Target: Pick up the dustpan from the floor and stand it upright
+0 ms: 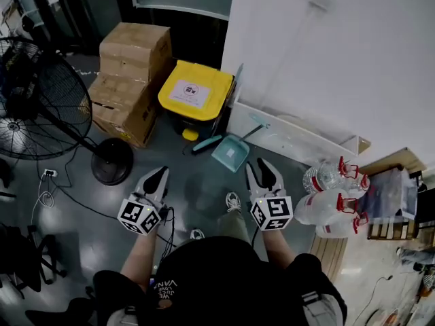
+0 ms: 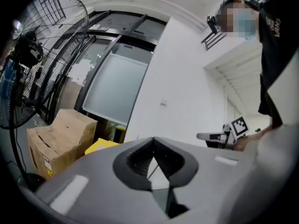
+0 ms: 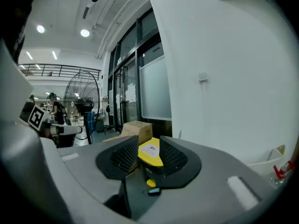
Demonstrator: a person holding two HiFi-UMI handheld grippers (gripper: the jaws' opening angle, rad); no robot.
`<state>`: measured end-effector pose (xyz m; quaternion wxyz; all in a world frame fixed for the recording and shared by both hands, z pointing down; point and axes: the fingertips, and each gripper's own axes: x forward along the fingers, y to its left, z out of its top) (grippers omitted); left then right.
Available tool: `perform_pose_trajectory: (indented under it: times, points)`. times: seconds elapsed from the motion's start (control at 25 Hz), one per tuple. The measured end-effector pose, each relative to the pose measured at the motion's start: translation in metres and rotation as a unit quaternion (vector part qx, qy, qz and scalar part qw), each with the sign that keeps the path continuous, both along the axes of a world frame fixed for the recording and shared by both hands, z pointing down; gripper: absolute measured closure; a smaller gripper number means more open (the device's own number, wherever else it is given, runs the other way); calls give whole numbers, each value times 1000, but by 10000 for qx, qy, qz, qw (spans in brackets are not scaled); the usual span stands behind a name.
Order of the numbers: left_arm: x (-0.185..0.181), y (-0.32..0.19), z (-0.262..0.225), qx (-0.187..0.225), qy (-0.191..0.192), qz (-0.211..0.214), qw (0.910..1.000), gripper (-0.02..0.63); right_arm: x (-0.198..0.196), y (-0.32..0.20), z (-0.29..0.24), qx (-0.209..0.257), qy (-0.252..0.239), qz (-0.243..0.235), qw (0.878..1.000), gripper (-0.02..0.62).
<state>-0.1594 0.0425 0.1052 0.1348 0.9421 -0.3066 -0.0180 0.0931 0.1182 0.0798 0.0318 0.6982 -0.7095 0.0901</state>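
Note:
A teal dustpan [image 1: 231, 151] lies on the grey floor in front of the yellow-lidded bin, its thin handle [image 1: 255, 129] pointing toward the white wall. A darker teal brush [image 1: 205, 143] lies just to its left. My right gripper [image 1: 262, 171] hangs above the floor on the near side of the dustpan, apart from it, jaws open and empty. In the right gripper view the gripper [image 3: 148, 155] looks level at the bin. My left gripper [image 1: 158, 178] hangs to the left of the dustpan, shut with nothing in it. Its jaws [image 2: 153, 146] meet in the left gripper view.
A black bin with a yellow lid [image 1: 196, 92] stands behind the dustpan, stacked cardboard boxes [image 1: 132, 73] to its left. A large floor fan [image 1: 41, 107] with its round base [image 1: 112, 161] is at the left. Large water bottles [image 1: 333, 195] lie at the right by the white wall [image 1: 326, 66].

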Motion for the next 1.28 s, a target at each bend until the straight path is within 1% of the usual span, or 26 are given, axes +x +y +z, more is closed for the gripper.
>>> perform_pose_trajectory:
  times: [0.04,0.12,0.16,0.32,0.56,0.72,0.92,1.04,1.28]
  points:
    - [-3,5,-5,26,10,22,10000,554,-7,4,0,-8,-61,-50,10000,458]
    - [-8,18,-10,46,-23,77,10000,552,-18,13,0,3,-238,-116,9996,523]
    - [-12,25,-11,42,-55,105,9999,552,-23,18,0,10,-320,-136,9994,534]
    - [-31,46,-12,-19,-134,89,9999,552,-37,35,4,-16,-506,-166,9986,558]
    - [-52,68,-14,-69,-42,5,10000,553,-57,55,14,-140,-623,-236,9977,588]
    - [-62,79,-12,-135,-38,8,9999,552,-70,64,21,-275,-738,-305,9964,592]
    - [-70,87,-10,-168,-2,-66,9998,553,-85,76,34,-571,-930,-575,9924,594]
    - [-73,89,-13,-159,42,-126,9998,554,-93,80,41,-708,-965,-711,9903,594]
    - [-80,92,-11,-113,144,-300,9994,552,-100,76,42,-739,-926,-835,9894,594]
